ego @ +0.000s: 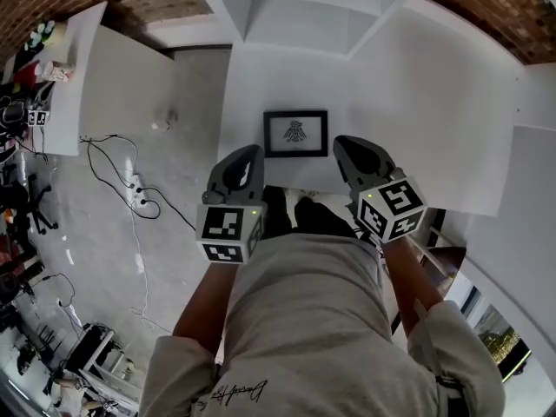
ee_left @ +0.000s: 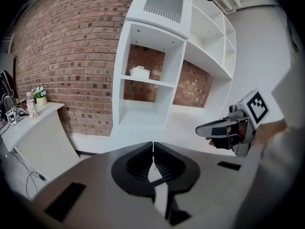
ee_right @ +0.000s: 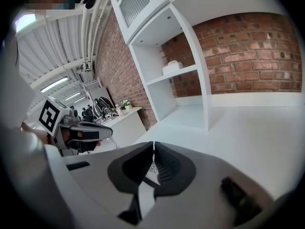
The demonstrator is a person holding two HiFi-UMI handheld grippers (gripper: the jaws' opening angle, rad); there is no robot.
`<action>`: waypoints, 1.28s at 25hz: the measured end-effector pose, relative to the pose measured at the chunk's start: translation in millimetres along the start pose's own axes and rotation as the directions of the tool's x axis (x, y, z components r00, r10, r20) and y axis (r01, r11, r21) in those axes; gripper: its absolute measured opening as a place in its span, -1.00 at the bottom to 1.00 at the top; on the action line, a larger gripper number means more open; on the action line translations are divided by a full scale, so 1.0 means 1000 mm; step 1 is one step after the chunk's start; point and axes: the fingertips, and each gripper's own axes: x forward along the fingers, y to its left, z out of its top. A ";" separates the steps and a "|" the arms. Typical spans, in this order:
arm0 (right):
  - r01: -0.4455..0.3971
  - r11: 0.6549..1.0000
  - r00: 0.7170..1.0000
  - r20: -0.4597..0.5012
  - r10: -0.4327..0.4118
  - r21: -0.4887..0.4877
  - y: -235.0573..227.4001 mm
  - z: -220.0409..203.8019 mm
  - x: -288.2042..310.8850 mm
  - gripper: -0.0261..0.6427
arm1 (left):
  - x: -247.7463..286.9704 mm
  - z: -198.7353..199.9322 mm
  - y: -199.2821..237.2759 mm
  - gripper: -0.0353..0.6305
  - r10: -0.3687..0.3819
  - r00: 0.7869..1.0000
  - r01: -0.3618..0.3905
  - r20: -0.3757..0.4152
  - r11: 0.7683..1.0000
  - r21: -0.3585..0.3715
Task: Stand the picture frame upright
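The picture frame (ego: pixel 295 133), black-edged with a small dark bird print, lies flat on the white table (ego: pixel 417 102) in the head view. My left gripper (ego: pixel 246 156) hovers just short of the frame's lower left corner. My right gripper (ego: pixel 347 150) hovers by its lower right corner. Neither touches the frame. In the left gripper view the jaws (ee_left: pixel 153 147) meet with nothing between them, and the right gripper (ee_left: pixel 224 128) shows off to the side. The right gripper view shows its own jaws (ee_right: pixel 153 147) shut and empty too, with the left gripper (ee_right: pixel 81 132) beside them.
A white shelf unit (ee_left: pixel 152 61) stands at the back of the table against a brick wall (ee_left: pixel 71 56), with a small white object (ee_left: pixel 139 71) on one shelf. A white side counter (ego: pixel 82 68) with small items is to the left. Cables and a power strip (ego: pixel 139 194) lie on the floor.
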 end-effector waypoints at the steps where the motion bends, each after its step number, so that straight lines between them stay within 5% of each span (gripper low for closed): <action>1: 0.007 1.000 1.000 -0.002 -0.007 0.005 -0.002 -0.002 0.002 -0.83 | 0.002 -0.004 0.002 -0.84 -0.005 1.000 0.005 -0.008 1.000 0.000; 32: 0.076 0.997 0.986 -0.150 -0.078 -0.022 -0.047 -0.062 0.049 -0.83 | 0.068 -0.065 0.016 -0.83 -0.034 0.991 0.034 -0.126 0.999 -0.003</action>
